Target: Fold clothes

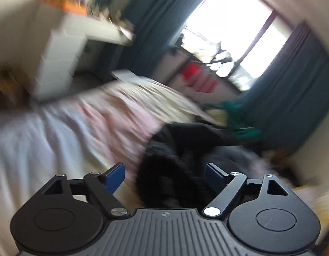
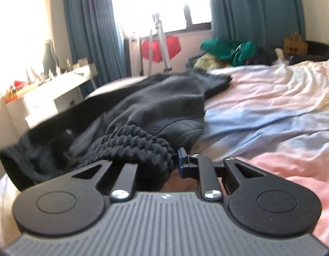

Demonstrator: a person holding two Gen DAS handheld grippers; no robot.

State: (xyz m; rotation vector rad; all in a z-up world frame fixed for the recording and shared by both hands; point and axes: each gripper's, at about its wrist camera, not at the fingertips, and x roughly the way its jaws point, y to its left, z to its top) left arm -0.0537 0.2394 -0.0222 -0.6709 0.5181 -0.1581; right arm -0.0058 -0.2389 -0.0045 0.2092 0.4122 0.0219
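A black garment with a ribbed elastic band [image 2: 143, 111] lies bunched on the bed. In the right wrist view my right gripper [image 2: 162, 160] is shut on its ribbed band [image 2: 134, 143]; the cloth hides the left finger, and only the blue right pad [image 2: 182, 162] shows. In the blurred left wrist view my left gripper [image 1: 164, 177] is open just above the same black garment [image 1: 175, 160], with the cloth lying between and under its blue pads [image 1: 115, 177].
The bed has a pink, blue and cream sheet [image 2: 271, 111]. A white desk [image 2: 58, 91] stands to the left, teal curtains [image 2: 90, 32] frame a bright window, and a heap of green and dark clothes [image 2: 228, 49] lies at the far bed end.
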